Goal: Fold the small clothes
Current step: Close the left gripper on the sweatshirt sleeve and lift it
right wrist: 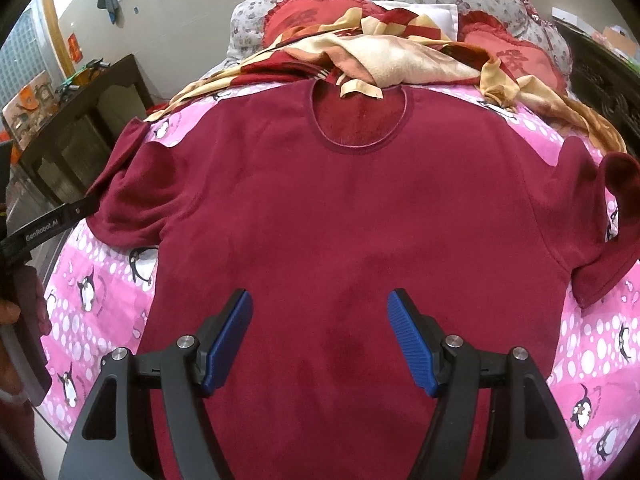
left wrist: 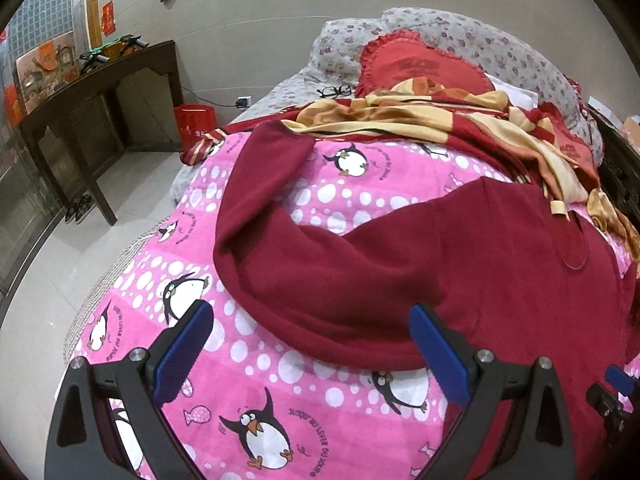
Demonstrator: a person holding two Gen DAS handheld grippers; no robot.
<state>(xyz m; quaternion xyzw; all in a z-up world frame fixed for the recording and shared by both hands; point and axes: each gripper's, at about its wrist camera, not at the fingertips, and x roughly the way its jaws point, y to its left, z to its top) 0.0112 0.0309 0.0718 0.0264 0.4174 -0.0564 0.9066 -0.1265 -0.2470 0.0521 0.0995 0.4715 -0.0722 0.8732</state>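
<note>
From my right wrist camera I get the whole dark red shirt (right wrist: 340, 208) spread flat, front up, on the pink penguin-print quilt (right wrist: 100, 280) — round neckline toward the far end of the bed, a short sleeve out to either side. My right gripper (right wrist: 320, 336) hangs over the lower middle of the shirt with its blue pads (right wrist: 232, 340) spread wide, holding nothing. At the left edge of that view I can see the black body of the other tool and part of the hand around it.

The left wrist camera gives me something else: only the shirt's left sleeve (left wrist: 256, 200) and side, curving across the quilt. My left gripper (left wrist: 312, 344) is open too (one pad over bare quilt, the other over the shirt's edge), nothing between the pads. A corner of the right tool shows at the lower right.

Only this left view shows me the room beside the bed — a dark wooden table (left wrist: 100, 92) against the wall and a red bin (left wrist: 196, 124) on the floor next to it; I cannot tell what is in the bin. A pair of glasses (left wrist: 335, 91) lies on the floral bedding.

Both views show the crumpled yellow-and-red blanket (right wrist: 380, 56) just past the shirt's collar, and the red heart-shaped pillow (left wrist: 420, 68) beyond.
</note>
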